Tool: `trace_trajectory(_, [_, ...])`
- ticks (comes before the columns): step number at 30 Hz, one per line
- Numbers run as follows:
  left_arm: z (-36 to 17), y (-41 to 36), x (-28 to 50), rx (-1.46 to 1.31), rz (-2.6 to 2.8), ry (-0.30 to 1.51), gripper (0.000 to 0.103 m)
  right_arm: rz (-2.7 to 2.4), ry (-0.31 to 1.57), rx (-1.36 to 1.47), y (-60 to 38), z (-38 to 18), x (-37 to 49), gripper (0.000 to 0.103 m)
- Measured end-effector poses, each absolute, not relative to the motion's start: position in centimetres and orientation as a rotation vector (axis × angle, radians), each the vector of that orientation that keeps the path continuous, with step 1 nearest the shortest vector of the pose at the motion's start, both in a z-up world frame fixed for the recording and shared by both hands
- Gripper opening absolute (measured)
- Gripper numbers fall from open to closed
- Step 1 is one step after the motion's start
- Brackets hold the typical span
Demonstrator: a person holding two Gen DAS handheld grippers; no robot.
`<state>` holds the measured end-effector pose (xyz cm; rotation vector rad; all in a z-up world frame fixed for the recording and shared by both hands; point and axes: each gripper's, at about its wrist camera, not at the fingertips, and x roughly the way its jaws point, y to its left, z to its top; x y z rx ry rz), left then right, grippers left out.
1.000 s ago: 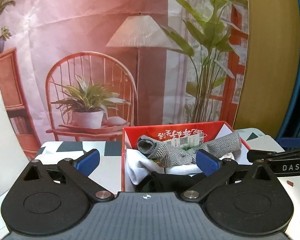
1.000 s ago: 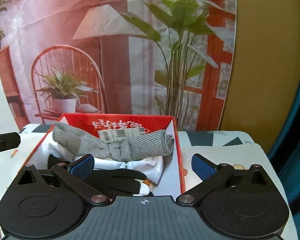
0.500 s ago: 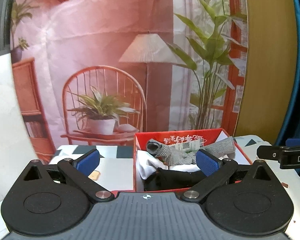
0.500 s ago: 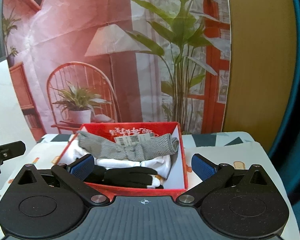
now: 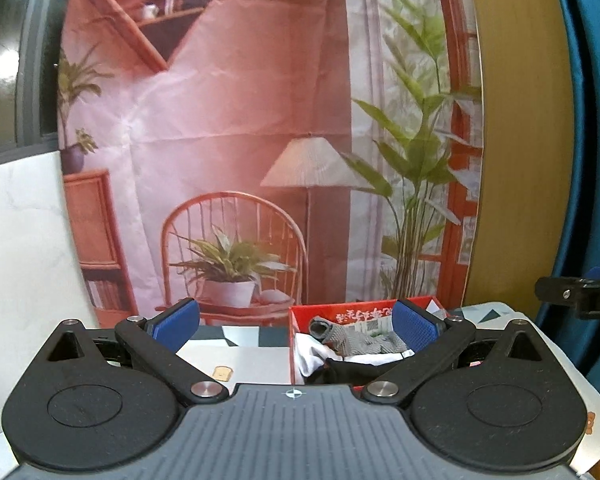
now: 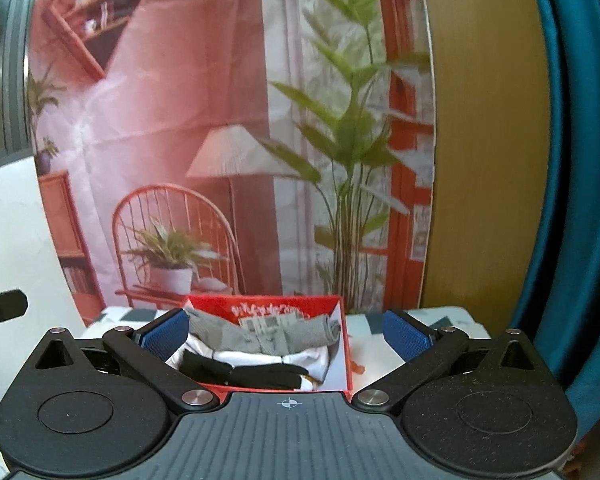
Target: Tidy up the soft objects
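A red box (image 5: 340, 309) (image 6: 346, 356) stands on the patterned table and holds soft items. A grey knit sock (image 5: 360, 342) (image 6: 256, 334) lies on top, over white cloth (image 5: 306, 356) (image 6: 284, 360) and a black fabric piece (image 5: 352, 368) (image 6: 256, 374). My left gripper (image 5: 296, 326) is open and empty, raised well back from the box. In the right wrist view my right gripper (image 6: 286, 334) is also open and empty, behind and above the box. The right gripper's side shows at the left wrist view's right edge (image 5: 580, 294).
A printed backdrop (image 5: 240, 140) with a chair, lamp and plants hangs behind the table. A yellow panel (image 5: 516, 140) and teal curtain (image 5: 588, 120) stand to the right. The table cloth (image 5: 236, 360) has small printed pictures.
Both grippers have pulled back and up from the box, which now looks smaller and lower in both views. Their jaws stayed open. The contents have not moved.
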<state>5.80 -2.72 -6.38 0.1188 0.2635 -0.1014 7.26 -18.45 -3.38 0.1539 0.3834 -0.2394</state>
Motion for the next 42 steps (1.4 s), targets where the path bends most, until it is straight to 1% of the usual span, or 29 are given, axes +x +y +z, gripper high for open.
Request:
trace_trajectory(4, [-5.9, -2.5, 4.1, 0.100, -0.086, 0.264, 0.103, -0.255, 0.361, 0.135, -18.2, -2.1, 5.4, 0.103])
trace_trajectory(12, [-6.0, -2.3, 3.4, 0.088, -0.079, 0.260, 0.103, -0.263, 0.356, 0.084, -17.0, -1.3, 4.1, 0.103])
trace_trajectory(42, [-6.3, -2.0, 3.4, 0.048, -0.079, 0.271, 0.103, -0.273, 0.372, 0.084, -16.5, -1.8, 4.1, 0.103])
